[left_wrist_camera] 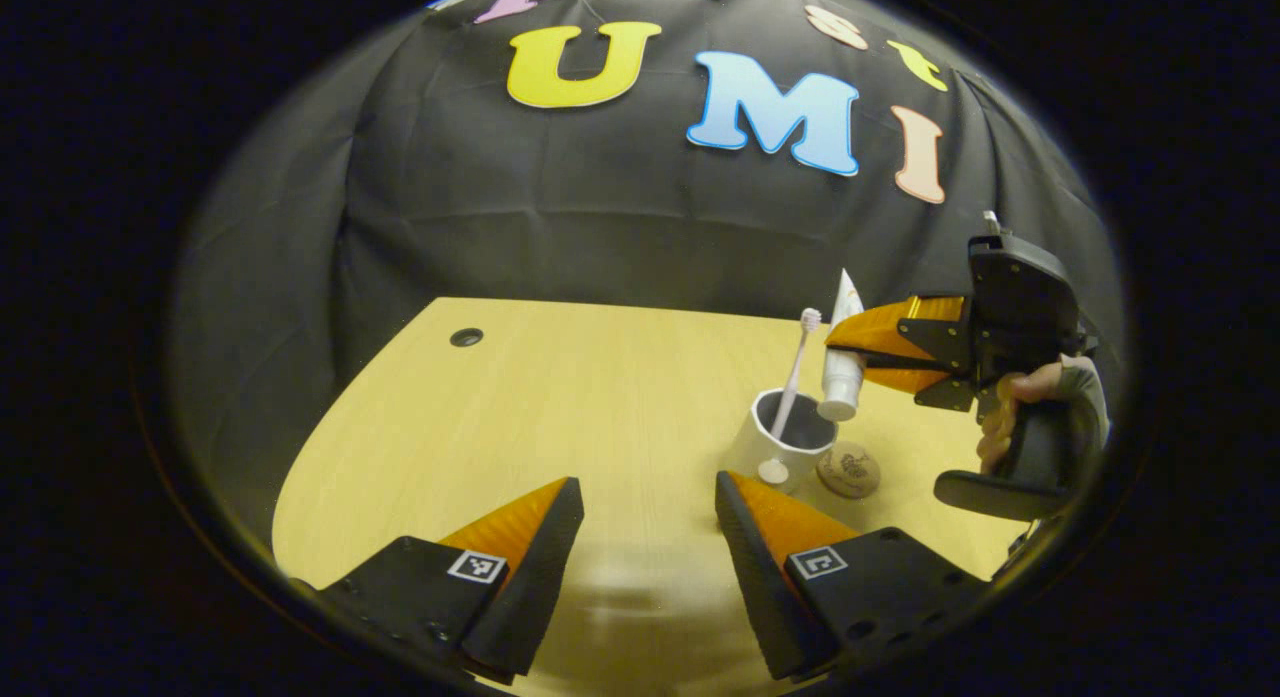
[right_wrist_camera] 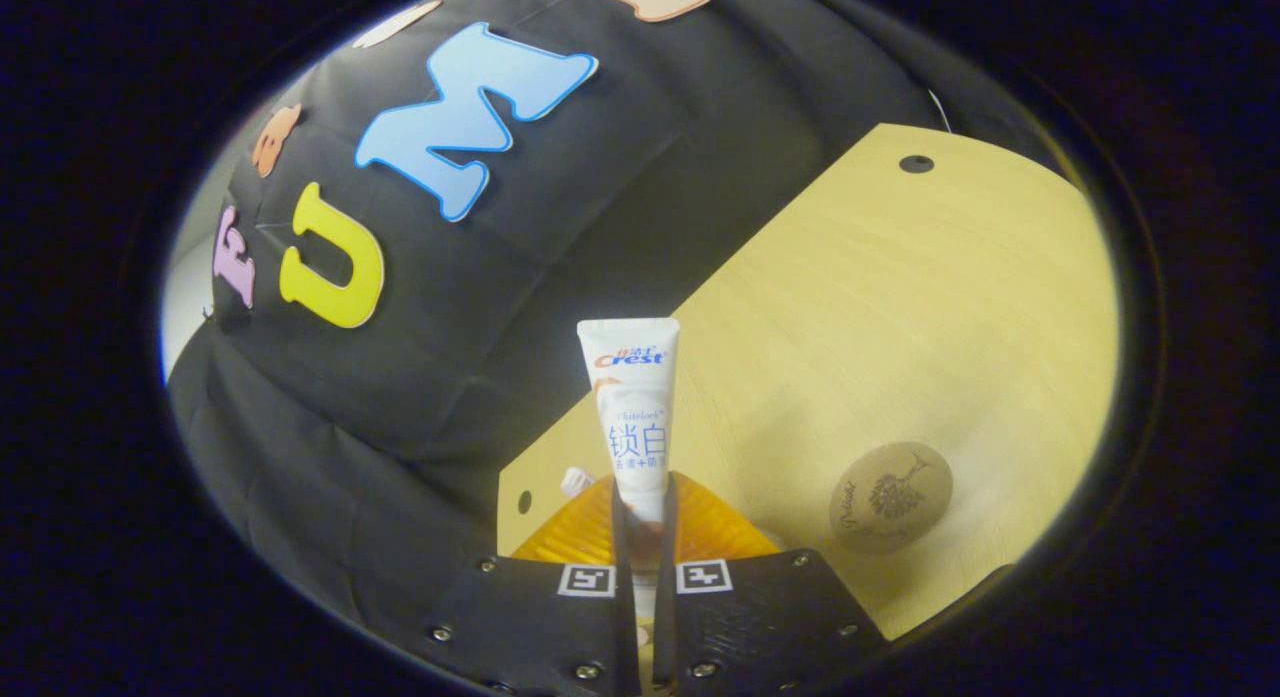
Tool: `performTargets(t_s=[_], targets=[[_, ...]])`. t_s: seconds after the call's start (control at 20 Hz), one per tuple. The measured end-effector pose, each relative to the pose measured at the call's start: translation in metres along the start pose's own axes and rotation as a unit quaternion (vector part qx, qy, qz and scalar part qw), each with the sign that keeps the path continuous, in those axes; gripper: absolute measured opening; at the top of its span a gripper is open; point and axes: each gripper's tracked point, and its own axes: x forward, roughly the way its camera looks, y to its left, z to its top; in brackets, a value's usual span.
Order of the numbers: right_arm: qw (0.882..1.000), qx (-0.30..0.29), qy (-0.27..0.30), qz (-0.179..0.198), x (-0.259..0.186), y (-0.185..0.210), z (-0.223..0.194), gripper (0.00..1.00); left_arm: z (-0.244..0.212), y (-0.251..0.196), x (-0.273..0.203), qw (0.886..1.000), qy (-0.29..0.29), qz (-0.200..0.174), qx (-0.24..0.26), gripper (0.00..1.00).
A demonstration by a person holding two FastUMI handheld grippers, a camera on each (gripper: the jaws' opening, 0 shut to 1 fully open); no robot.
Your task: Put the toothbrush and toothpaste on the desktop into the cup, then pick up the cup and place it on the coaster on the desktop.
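A white cup point(left_wrist_camera: 782, 439) stands on the wooden desk point(left_wrist_camera: 600, 397) with a white toothbrush point(left_wrist_camera: 793, 382) leaning in it, head up. Just right of the cup lies a round wooden coaster point(left_wrist_camera: 849, 470). My right gripper point(left_wrist_camera: 850, 349), held by a hand, is shut on a white toothpaste tube point(left_wrist_camera: 842, 362) and holds it cap down over the cup's right rim. In the right gripper view the tube point(right_wrist_camera: 632, 417) stands up between the orange fingers point(right_wrist_camera: 570, 532), with the coaster point(right_wrist_camera: 890, 495) off to the right. My left gripper point(left_wrist_camera: 648, 497) is open, low over the desk in front of the cup.
The desk has a small cable hole point(left_wrist_camera: 466, 337) near its far left corner. The black cloth wall rises right behind the desk's far edge. A person's hand point(left_wrist_camera: 1015, 412) grips the right gripper's handle at the desk's right side.
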Motion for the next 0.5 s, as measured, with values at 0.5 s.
performTargets(t_s=[0.5], targets=[[0.991,-0.123,-0.038,-0.020,0.015,-0.002,-0.026,0.14,-0.014,0.018,0.001,1.000,0.016,0.002,-0.012,0.88]])
